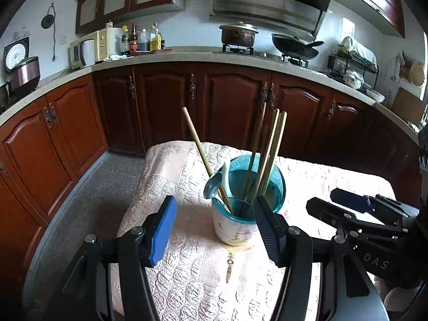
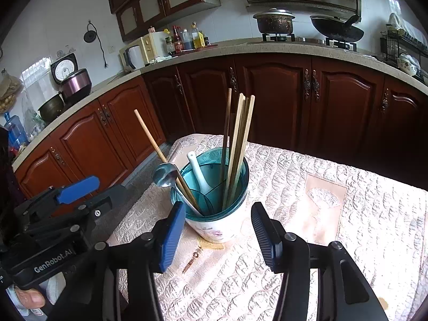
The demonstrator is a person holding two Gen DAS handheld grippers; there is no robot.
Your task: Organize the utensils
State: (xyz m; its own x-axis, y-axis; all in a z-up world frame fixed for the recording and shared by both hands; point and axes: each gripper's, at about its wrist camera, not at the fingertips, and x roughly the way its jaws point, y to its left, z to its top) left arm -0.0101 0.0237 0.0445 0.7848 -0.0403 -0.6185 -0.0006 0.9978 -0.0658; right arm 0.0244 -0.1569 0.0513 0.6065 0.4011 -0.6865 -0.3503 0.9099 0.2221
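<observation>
Both grippers angle downward at the utensil holder (image 2: 216, 203), one on each side of it. The right gripper (image 2: 218, 236) fills the bottom of its own frame, jaws apart, nothing between the pads, the holder just beyond the fingertips. The left gripper (image 1: 214, 228) is the same story in its view: jaws spread wide and empty, the holder's base sitting between and just past the tips. A thumb (image 2: 32, 301) shows at the lower left of the right wrist view, under the left tool's body.

The holder stands upright in mid-frame on a quilted cloth (image 2: 334, 214) covering the table, close to the cloth's left edge. To the right of it the cloth lies bare and wide; beyond the far edge comes a strip of floor, then the dark cabinets (image 2: 272, 99).

The count: one holder. Inside, one chopstick (image 2: 163, 157) leaning left by itself, a bundle of about four chopsticks (image 2: 238, 144) standing nearly upright, one metal spoon (image 2: 164, 175) and one white ceramic spoon (image 2: 199, 169). One small screw hook (image 2: 191, 260) lies on the cloth just in front of the holder.
</observation>
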